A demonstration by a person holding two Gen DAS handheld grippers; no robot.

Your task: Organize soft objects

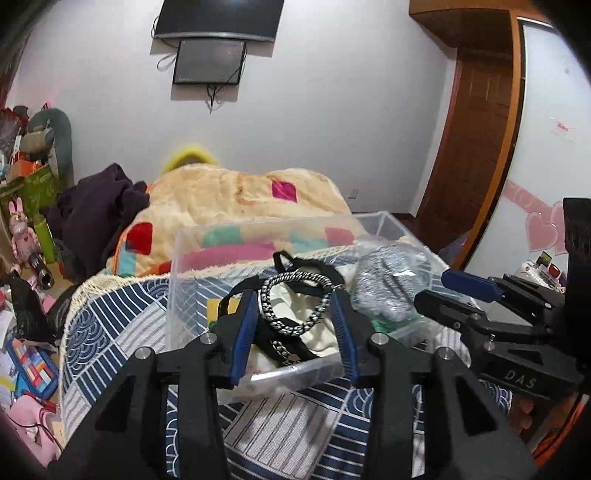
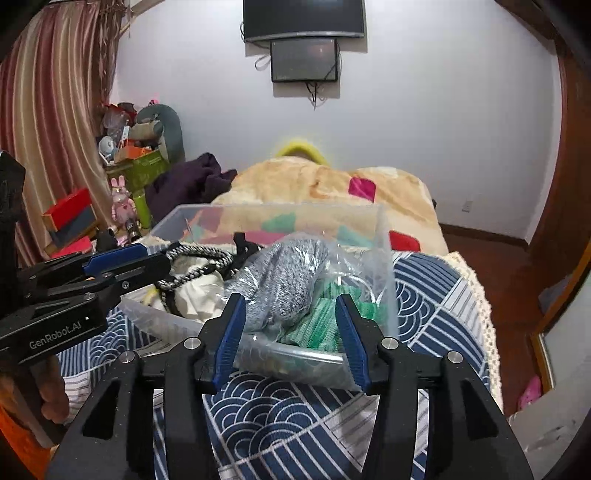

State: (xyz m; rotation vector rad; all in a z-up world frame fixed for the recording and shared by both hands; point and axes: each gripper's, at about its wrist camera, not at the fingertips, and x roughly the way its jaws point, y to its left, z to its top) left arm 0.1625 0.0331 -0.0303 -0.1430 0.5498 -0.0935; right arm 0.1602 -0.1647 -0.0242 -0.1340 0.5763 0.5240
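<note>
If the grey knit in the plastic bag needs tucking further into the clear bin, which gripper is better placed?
Probably the right gripper: open, pointing straight at the bagged grey knit in the clear bin. The left gripper faces the cream bag instead.

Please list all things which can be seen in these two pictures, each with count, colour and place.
clear plastic storage bin: one, transparent, on the bed.
cream cloth bag with black-and-white rope handle: one, in the bin, left part.
grey knit item in a clear plastic bag: one, in the bin, right part.
green knit fabric: one, beneath the grey item.
blue-and-white wave-pattern bedspread: one, under the bin.
beige fleece blanket with coloured patches: one, behind the bin.
wall-mounted screens: two, black.
left gripper: open, before the cloth bag.
right gripper: open, before the grey item.
</note>
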